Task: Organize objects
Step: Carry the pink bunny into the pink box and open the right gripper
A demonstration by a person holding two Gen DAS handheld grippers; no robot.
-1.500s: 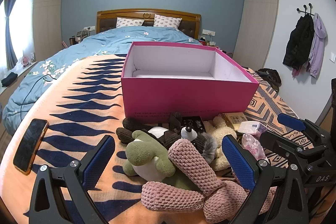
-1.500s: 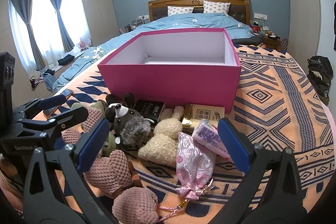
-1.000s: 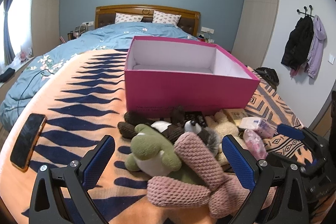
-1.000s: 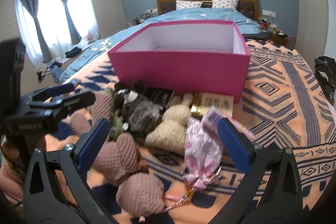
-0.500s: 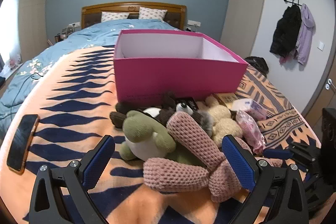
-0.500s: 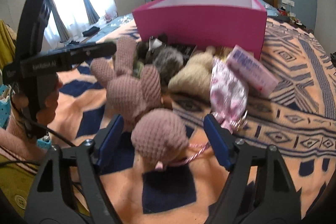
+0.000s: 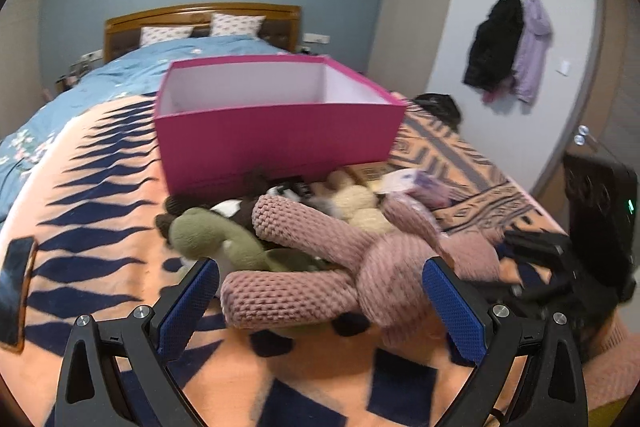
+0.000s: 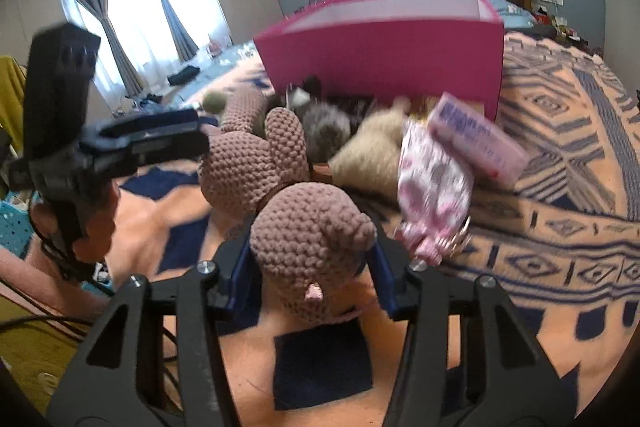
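Note:
A pink knitted bunny (image 7: 360, 259) lies at the front of a toy pile on the bed, ears pointing left. My right gripper (image 8: 312, 275) is shut on the bunny's body (image 8: 312, 247), its blue pads pressing both sides. My left gripper (image 7: 320, 303) is open and empty, just in front of the bunny's ears. Behind the pile stands an open, empty magenta box (image 7: 280, 131), also in the right wrist view (image 8: 384, 43). A green plush (image 7: 212, 239), a cream plush (image 8: 368, 151), a floral pouch (image 8: 432, 187) and a purple packet (image 8: 480, 143) lie in the pile.
A phone (image 7: 14, 279) lies on the blanket at the far left. The patterned orange blanket (image 8: 560, 187) covers the bed's foot; a blue duvet (image 7: 120, 79) and pillows lie beyond the box. Coats (image 7: 508, 47) hang on the right wall.
My right gripper has dropped low, moved in on the pink bunny and shut on its body. My left gripper has drifted right and closer to the pile, still open.

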